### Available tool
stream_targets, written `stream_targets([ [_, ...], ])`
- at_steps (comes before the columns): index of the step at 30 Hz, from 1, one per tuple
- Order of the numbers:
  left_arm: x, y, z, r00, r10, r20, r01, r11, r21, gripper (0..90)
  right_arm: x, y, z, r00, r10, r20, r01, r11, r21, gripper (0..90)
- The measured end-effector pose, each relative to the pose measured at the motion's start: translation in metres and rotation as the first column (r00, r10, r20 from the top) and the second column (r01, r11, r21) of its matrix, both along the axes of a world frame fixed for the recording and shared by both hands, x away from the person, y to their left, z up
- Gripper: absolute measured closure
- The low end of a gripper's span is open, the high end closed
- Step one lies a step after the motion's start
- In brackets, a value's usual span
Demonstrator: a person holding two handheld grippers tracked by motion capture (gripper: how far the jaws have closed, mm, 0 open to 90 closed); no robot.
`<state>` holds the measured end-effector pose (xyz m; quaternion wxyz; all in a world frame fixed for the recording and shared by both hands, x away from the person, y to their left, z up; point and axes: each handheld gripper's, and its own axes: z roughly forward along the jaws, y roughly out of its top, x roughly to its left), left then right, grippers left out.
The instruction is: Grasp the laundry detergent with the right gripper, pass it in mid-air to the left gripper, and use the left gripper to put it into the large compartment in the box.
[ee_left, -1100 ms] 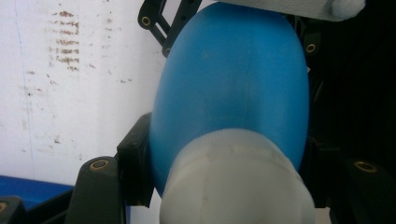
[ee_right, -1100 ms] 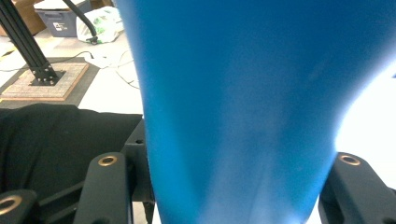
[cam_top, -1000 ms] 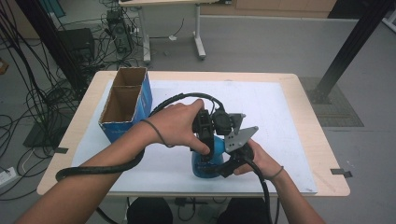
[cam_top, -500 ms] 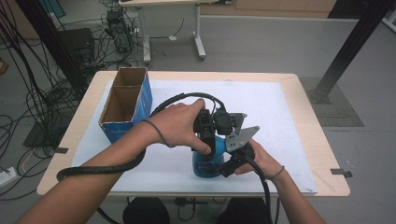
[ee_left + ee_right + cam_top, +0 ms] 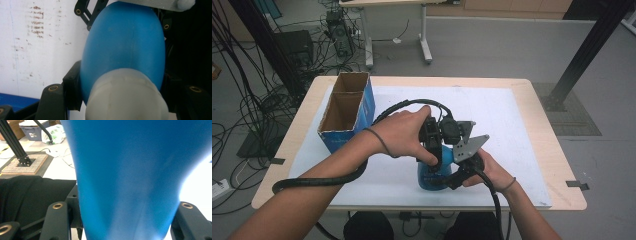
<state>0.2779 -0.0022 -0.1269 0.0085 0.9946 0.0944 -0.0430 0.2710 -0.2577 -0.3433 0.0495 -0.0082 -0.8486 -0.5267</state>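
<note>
Two grippers were both closed on one blue bottle (image 5: 434,172) near the front edge of the worktop (image 5: 532,150). Left gripper (image 5: 432,150): its fingers (image 5: 71,85) were clamped on the bottle's blue body just behind the whitish cap (image 5: 125,97), one finger pressing each flank; in the left gripper view the cap lay nearest the camera and the body ran away from it. Right gripper (image 5: 462,172): its fingers (image 5: 58,220) were clamped on the same bottle, the blue wall pinched between them and running up through the right gripper view. In the high view the right gripper met the bottle from the person's right, the left gripper from above and slightly to the left, so the two sets of fingers sat just beside each other on the bottle. The left hand (image 5: 404,132) wrapped the left gripper from above; the right hand (image 5: 492,172) held the right gripper low, close to the worktop's near edge. The grey three-cornered plate (image 5: 469,146) stood tilted just above the right fingers. A white sheet (image 5: 502,115) covered most of the worktop under the bottle. To the far left of the fingers, well apart from them, an open cardboard box (image 5: 347,110) with blue outer walls stood on the sheet. The left gripper's black cable (image 5: 319,180) looped back along the left forearm.
</note>
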Motion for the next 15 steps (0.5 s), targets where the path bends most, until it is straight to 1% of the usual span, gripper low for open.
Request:
stream_targets([
  [2, -0.0002, 0.0003, 0.0000, 1.0000, 0.002, 0.000, -0.002, 1.0000, -0.001, 36.9, -0.0002, 0.0009, 0.0005, 1.0000, 0.001, -0.001, -0.001, 1.000, -0.002, 41.8],
  [3, -0.0007, 0.0009, 0.0001, 1.0000, 0.002, 0.002, -0.002, 1.0000, -0.004, 37.0, -0.0002, 0.0009, 0.0003, 0.9999, 0.000, -0.010, 0.000, 1.000, 0.000, 41.7],
  [9, -0.0010, 0.0005, 0.0025, 1.0000, 0.002, 0.002, -0.002, 1.0000, -0.002, 37.0, -0.0007, 0.0007, 0.0011, 1.0000, -0.001, 0.004, 0.001, 1.000, 0.002, 41.7],
  [15, -0.0036, 0.0008, 0.0056, 0.9999, 0.007, 0.011, -0.007, 0.9999, -0.009, 37.1, -0.0014, -0.0007, 0.0014, 1.0000, -0.003, 0.006, 0.003, 1.000, 0.013, 41.7],
])
